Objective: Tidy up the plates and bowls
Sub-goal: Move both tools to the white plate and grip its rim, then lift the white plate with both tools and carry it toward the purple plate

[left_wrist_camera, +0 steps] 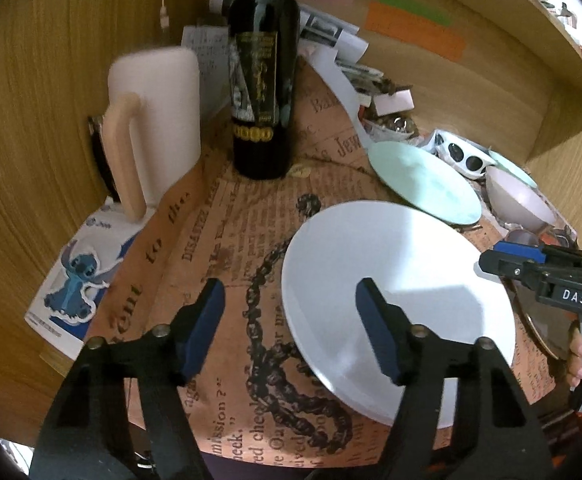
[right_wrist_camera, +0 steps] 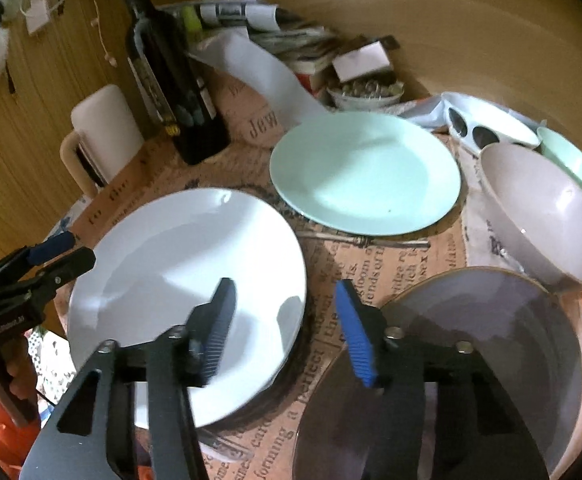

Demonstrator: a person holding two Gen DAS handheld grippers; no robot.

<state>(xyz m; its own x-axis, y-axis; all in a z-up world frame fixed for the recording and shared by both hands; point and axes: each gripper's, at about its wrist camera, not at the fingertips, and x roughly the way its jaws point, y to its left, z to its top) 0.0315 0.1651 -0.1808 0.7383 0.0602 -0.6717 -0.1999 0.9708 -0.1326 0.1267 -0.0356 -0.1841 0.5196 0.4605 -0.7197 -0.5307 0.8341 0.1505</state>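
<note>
3 plates [right_wrist_camera: 187,280] and 2 bowls [right_wrist_camera: 547,216] sit empty on newsprint mat [right_wrist_camera: 387,272].

White plate [right_wrist_camera: 187,264], mint plate [right_wrist_camera: 365,172], grey plate [right_wrist_camera: 471,320], newsprint-pattern cloth [left_wrist_camera: 219,216].

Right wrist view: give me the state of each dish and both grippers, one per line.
Round white plate: flat on the printed paper, empty.
Round mint-green plate: flat, empty, apart from the white one.
Pale grey bowl: tilted on its side, empty.
Dark grey plate: flat, empty.
Left gripper: open, holding nothing.
Right gripper: open, holding nothing.
</note>
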